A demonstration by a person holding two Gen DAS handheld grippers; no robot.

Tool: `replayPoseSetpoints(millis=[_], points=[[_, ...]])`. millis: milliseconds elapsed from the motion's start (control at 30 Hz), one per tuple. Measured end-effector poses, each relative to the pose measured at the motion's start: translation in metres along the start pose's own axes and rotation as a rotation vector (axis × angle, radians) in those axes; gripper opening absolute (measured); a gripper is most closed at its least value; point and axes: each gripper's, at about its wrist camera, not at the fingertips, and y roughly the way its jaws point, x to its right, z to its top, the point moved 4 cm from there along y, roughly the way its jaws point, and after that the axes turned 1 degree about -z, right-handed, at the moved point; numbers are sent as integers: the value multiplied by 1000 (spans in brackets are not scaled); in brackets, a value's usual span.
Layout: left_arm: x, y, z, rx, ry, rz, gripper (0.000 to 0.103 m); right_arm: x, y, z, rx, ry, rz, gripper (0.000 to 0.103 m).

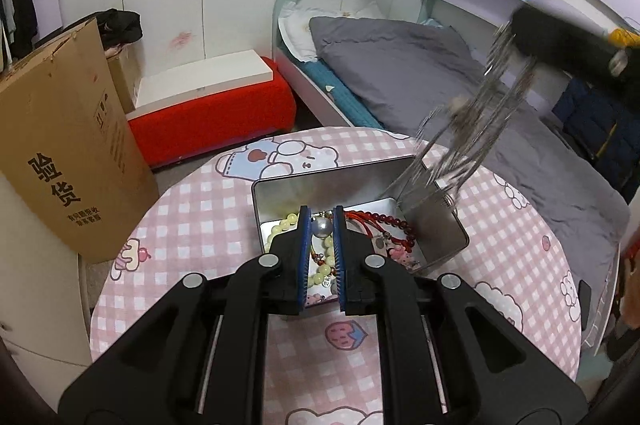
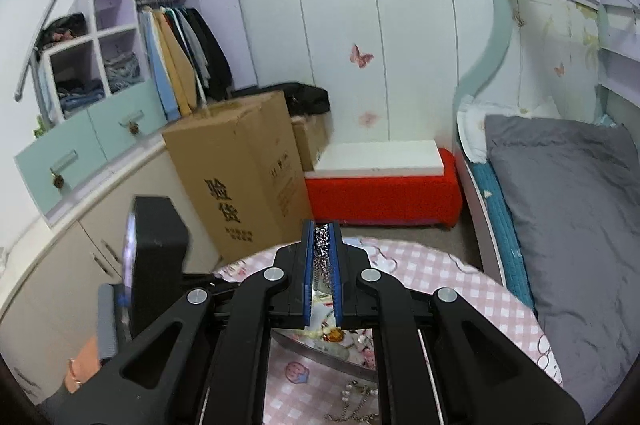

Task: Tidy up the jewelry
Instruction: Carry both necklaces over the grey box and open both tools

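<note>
An open metal tin (image 1: 288,195) stands on the round pink checked table (image 1: 192,225). It holds a pale yellow bead bracelet (image 1: 280,227), a red bead bracelet (image 1: 394,221) and red cords. Over the tin, my left gripper (image 1: 321,213) is shut on a grey pearl (image 1: 321,228). At the upper right my right gripper (image 1: 520,33), blurred, dangles a bunch of silver chains (image 1: 468,141) down to the tin's right edge. In the right wrist view the right gripper (image 2: 322,225) is shut on those silver chains (image 2: 321,241). A pearl-and-chain necklace (image 2: 356,399) lies on the table beneath it.
A tall cardboard box (image 1: 68,153) stands left of the table, a red bench (image 1: 212,113) behind it, and a bed with a grey duvet (image 1: 400,65) to the right. A hand (image 2: 82,371) holds the left gripper's black body (image 2: 160,253).
</note>
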Motion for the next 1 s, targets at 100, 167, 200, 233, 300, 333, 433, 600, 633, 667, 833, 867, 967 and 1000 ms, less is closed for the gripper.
replayPoseSetpoints(millis=[100,167,200,233,300,333,433,600,633,667,833,867,967,1000], points=[[1,3,-1,-10,9,4,11,4,13,-11,-39,24,4,6],[3,5,-3,-14,12,7,11,5,21,-19,-65,30,-1,6],[3,6,-4,-16,10,5,11,7,24,-22,-78,34,-6,6],[3,7,-4,-20,8,4,11,9,26,-25,-90,39,-10,6],[3,10,-5,-29,8,7,12,11,29,-30,-103,48,-15,7],[2,11,-5,-33,7,9,12,13,30,-32,-111,54,-17,7],[1,14,-8,-48,-6,10,12,14,29,-35,-113,65,-20,8],[-2,11,-11,-51,-25,17,32,14,23,-33,-102,71,-19,8],[-2,9,-10,-45,-29,16,46,14,21,-33,-101,71,-19,8],[-4,4,-9,-22,-37,21,71,15,18,-34,-98,71,-20,8],[-3,-14,-6,28,-41,23,71,20,3,-32,-77,82,-27,9],[-2,-16,-6,32,-37,30,71,20,-1,-32,-75,85,-29,10],[0,-24,-8,39,-42,27,71,22,-13,-35,-66,92,-37,13],[1,-27,-10,42,-41,29,71,22,-17,-37,-65,94,-40,14]])
